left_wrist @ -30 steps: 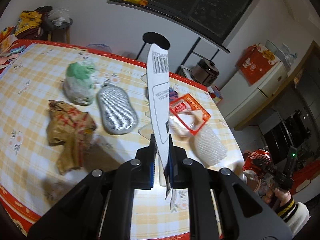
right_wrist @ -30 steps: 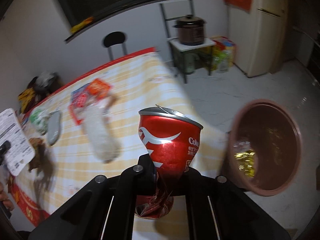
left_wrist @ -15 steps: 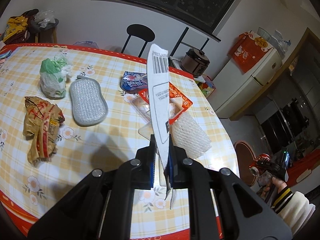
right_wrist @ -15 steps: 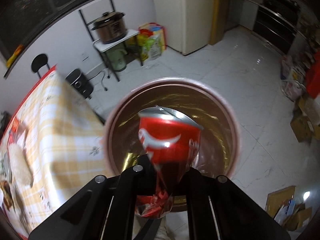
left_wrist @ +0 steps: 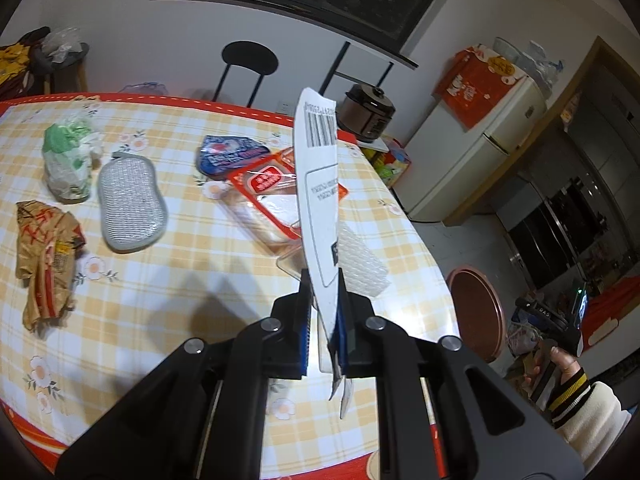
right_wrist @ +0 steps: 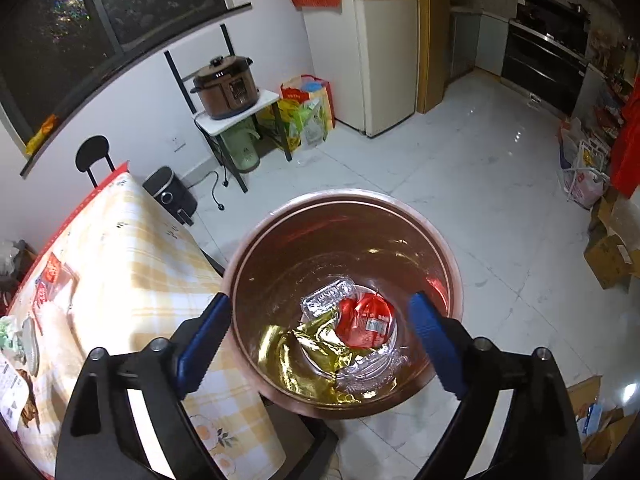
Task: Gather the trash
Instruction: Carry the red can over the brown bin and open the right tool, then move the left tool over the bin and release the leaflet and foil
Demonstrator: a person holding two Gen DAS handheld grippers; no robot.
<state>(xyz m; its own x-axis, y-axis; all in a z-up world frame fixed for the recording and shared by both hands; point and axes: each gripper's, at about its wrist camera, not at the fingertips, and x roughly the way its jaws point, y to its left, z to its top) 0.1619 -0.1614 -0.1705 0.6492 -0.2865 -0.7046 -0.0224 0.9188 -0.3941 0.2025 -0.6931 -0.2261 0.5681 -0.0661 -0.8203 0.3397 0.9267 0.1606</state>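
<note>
A brown pressure cooker (right_wrist: 224, 86) sat on a small white stand (right_wrist: 240, 114) at the far wall, left of a cream fridge (right_wrist: 386, 44), with a black chair (left_wrist: 249, 65) beyond the checked table (left_wrist: 168, 280).

The left black two-finger gripper with blue-padded fingers (left_wrist: 323, 320) has its jaws closed nearly together, pinching something thin that stands upright between the pads. It is angled forward and slightly downward. The right black two-finger gripper with blue-padded fingers (right_wrist: 320, 340) points steeply downward, jaws spread wide with nothing between them. In the left wrist view, the person's right hand (left_wrist: 554, 366) grips that tool's handle at the lower right, with a cream sleeve and striped cuff showing.
</note>
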